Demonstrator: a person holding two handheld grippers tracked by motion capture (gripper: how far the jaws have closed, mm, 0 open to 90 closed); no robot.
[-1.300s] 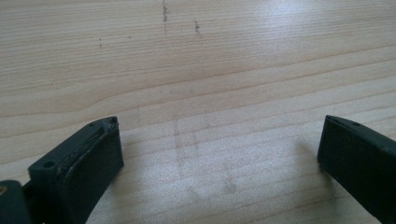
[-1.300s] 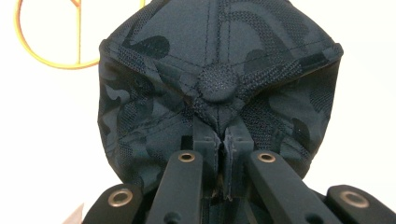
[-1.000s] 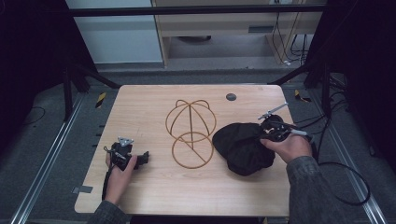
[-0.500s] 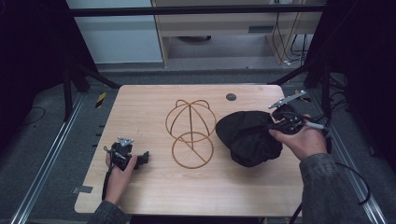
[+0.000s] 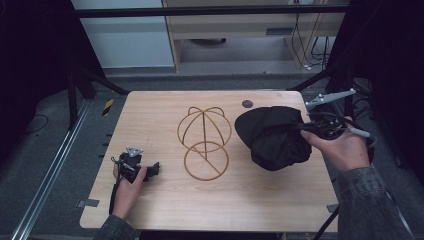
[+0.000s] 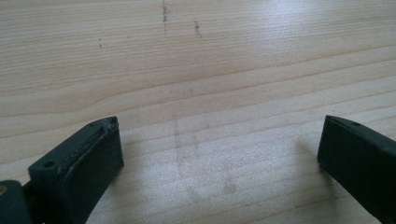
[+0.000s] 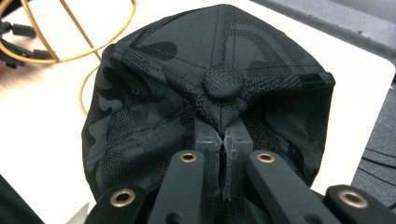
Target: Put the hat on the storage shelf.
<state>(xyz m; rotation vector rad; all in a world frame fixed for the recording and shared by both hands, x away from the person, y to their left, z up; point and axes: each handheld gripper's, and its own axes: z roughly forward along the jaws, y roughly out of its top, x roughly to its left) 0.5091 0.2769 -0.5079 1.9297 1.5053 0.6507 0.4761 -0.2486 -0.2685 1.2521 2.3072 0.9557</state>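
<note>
The wooden worktop (image 5: 165, 210) carries a gold wire stand (image 5: 204, 142) at its middle. Just right of it, a black cap (image 5: 272, 137) is pinched near its crown button by the right tool (image 7: 223, 140). The left tool (image 6: 219, 149) rests spread wide, empty.

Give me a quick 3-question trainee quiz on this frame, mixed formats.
1. True or false: the left gripper grips the wire stand.
2. The right gripper is pinching what? A) cable B) black cap C) stand
3. Fill in: the small dark disc lies on the ____.

Key: 1 false, its jaws stand open over bare wood; 2 B, clamped just below the top button; 3 table.
</note>
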